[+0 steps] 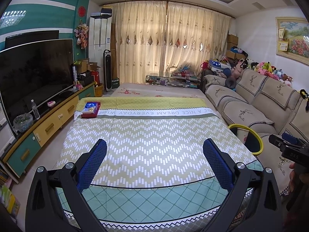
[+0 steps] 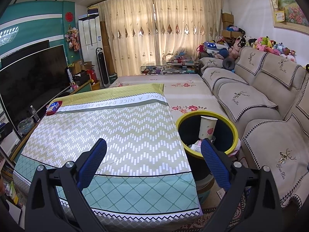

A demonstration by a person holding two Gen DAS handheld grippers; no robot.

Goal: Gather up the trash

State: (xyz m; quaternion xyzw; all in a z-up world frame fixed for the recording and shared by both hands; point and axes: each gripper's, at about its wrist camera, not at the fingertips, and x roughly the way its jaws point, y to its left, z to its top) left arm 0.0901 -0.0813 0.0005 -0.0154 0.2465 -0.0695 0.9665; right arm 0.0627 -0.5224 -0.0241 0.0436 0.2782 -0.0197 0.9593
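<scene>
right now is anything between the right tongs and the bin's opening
Nothing visible is. The right tongs are open and empty above the table's corner, and the bin stands just to their right beside the table, its mouth uncovered. A paper cup and scraps already lie inside.

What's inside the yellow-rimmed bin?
The bin holds an upright paper cup and crumpled paper scraps. The right gripper's finger and the near wall hide the rest.
</scene>
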